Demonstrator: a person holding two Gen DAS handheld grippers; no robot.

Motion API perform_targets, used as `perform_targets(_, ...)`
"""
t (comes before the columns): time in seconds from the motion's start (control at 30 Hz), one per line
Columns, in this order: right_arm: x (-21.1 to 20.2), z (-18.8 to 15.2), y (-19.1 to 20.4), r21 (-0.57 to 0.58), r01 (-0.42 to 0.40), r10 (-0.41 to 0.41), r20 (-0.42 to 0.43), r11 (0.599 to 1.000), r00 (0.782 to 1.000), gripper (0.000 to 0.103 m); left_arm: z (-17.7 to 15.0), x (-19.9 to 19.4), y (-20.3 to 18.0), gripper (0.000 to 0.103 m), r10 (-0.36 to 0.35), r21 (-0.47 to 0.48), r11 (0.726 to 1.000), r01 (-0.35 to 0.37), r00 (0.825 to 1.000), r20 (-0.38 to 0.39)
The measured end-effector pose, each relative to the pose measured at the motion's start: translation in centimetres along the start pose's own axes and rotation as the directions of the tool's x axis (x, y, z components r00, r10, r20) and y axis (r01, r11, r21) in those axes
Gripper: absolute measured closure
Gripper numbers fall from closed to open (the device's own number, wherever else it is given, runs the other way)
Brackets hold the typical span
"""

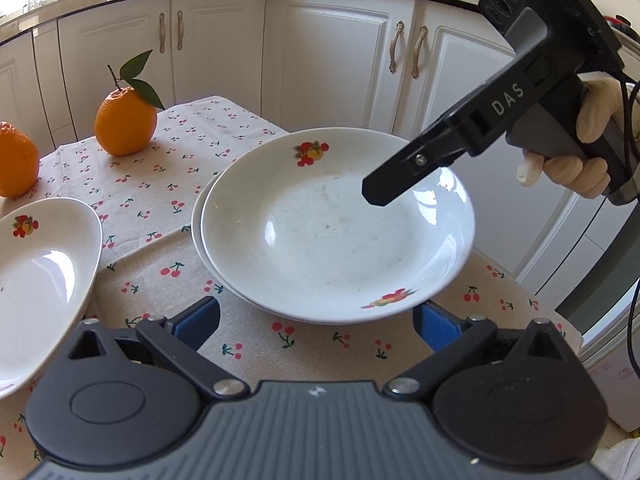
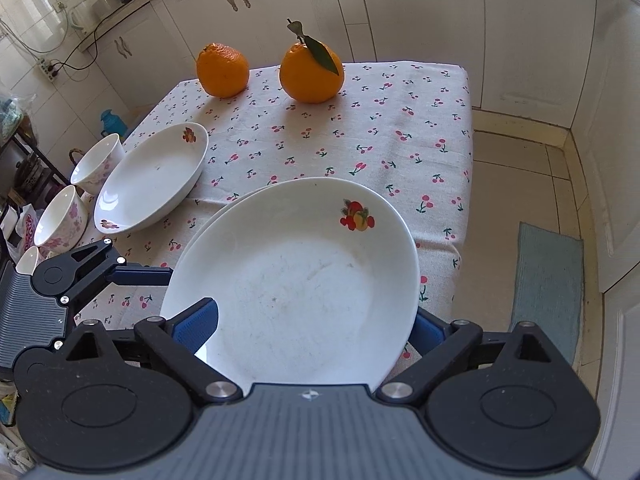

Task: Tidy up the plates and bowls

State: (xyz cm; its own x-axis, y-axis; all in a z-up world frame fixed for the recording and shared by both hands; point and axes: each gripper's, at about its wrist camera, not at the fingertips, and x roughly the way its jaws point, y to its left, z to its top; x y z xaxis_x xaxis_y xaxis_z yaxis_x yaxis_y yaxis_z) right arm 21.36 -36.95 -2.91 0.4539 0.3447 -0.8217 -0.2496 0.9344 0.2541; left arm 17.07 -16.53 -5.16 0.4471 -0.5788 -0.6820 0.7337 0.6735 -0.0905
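Note:
Two white fruit-print plates (image 1: pixel 336 240) lie stacked on the cherry-print tablecloth (image 1: pixel 168 188). My left gripper (image 1: pixel 316 309) is open, with the stack's near rim between its blue pads and nothing gripped. My right gripper (image 2: pixel 316 312) is wide open over the same stack (image 2: pixel 296 280). Its left pad (image 2: pixel 198 322) is above the top plate and its right pad is beyond the rim. From the side, its black finger (image 1: pixel 384 188) hovers above the plate. A third plate (image 2: pixel 154 178) lies apart to the left. Two flowered bowls (image 2: pixel 98 164) (image 2: pixel 60 216) stand at the table's left edge.
Two oranges (image 2: pixel 222 70) (image 2: pixel 310 74) sit at the far end of the table, one with a leaf. A small white cup (image 2: pixel 28 260) stands by the bowls. A gloved hand (image 1: pixel 580 160) holds the right gripper. White cabinets (image 1: pixel 340 60) surround the table; a blue mat (image 2: pixel 548 292) lies on the floor.

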Motion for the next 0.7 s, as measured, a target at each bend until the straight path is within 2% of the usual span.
perform_targets(0.37,0.1,-0.8,0.7,-0.016,0.062,-0.062,-0.011,0.998,0.998,0.001,-0.3,-1.1,-0.2,0.001,0.000,-0.006,1.000,0.000,1.000,0.027)
perform_targets(0.57,-1.4,-1.1,2.4,-0.061,0.101,-0.098,0.052,0.993,0.994,0.000,-0.5,-2.4,-0.2,0.001,0.030,-0.022,0.999,-0.029,0.998,0.047)
perform_targets(0.7,-2.5,-1.9,4.6,-0.083,0.124,-0.114,0.117,0.989,0.987,0.000,-0.8,-3.6,0.2,0.001,0.091,-0.062,0.994,-0.087,0.994,0.061)
